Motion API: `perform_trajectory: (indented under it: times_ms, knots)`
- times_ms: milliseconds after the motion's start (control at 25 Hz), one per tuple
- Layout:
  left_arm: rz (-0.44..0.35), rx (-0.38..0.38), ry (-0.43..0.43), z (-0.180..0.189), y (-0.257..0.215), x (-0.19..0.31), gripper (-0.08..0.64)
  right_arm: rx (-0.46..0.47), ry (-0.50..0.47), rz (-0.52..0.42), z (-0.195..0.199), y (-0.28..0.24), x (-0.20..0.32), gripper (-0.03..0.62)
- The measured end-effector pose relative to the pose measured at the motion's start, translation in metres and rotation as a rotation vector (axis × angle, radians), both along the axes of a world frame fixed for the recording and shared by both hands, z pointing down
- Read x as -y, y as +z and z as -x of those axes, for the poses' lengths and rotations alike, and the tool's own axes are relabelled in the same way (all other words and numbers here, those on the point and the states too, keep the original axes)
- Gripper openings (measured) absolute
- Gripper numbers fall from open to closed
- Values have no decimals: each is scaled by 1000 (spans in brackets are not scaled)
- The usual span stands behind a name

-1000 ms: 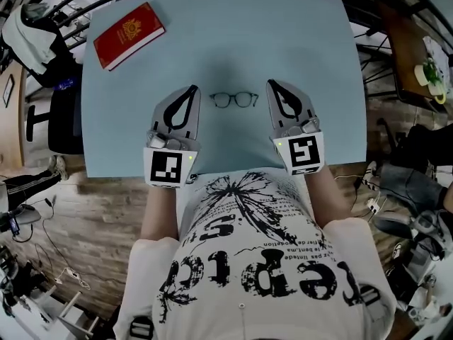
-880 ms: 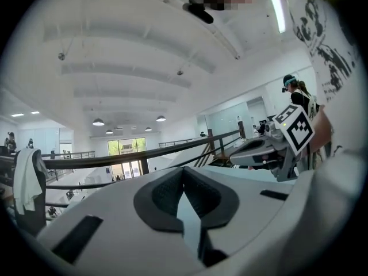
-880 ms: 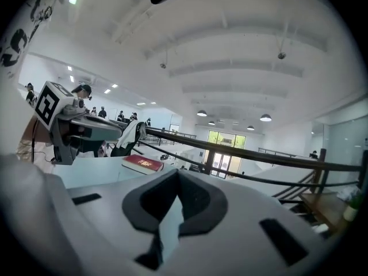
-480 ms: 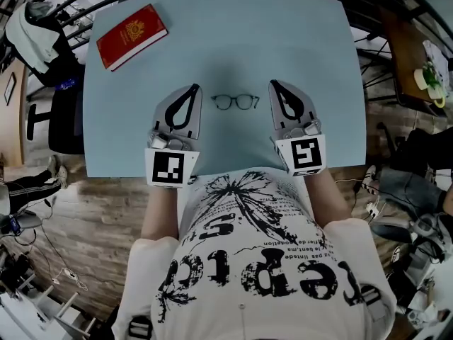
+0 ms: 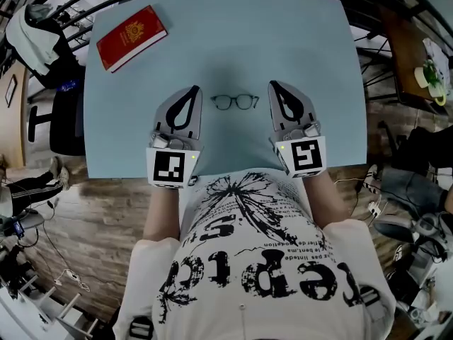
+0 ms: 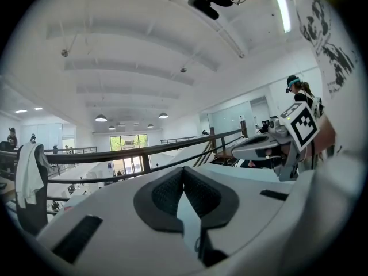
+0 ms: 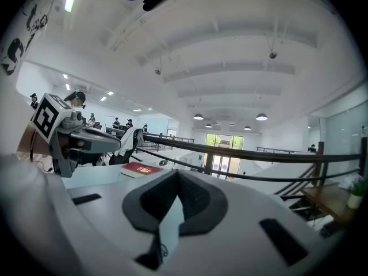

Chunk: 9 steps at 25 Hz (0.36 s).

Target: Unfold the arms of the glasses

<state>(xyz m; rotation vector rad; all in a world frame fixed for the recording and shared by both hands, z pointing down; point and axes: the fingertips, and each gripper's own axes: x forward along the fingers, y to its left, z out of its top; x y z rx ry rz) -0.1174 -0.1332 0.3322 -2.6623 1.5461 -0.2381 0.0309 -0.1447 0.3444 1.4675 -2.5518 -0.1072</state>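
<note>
glasses [image 5: 235, 102] lie flat on the light blue table [image 5: 283, 41], just ahead of the person, between the two gripper tips and touching neither; can't tell if arms are folded, too small; left gripper [image 5: 194, 89] jaw tips together, nothing between; right gripper [image 5: 272, 84] same, tips together, empty; red booklet [image 5: 131, 36] at far left corner, well apart
</note>
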Motion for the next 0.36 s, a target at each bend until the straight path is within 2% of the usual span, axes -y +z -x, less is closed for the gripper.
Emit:
perform_trajectory:
  times_ms: [360]
  knots:
    - [22,-8,6,-6,7,2,18,-5,7,-19,-2,-1,2,8]
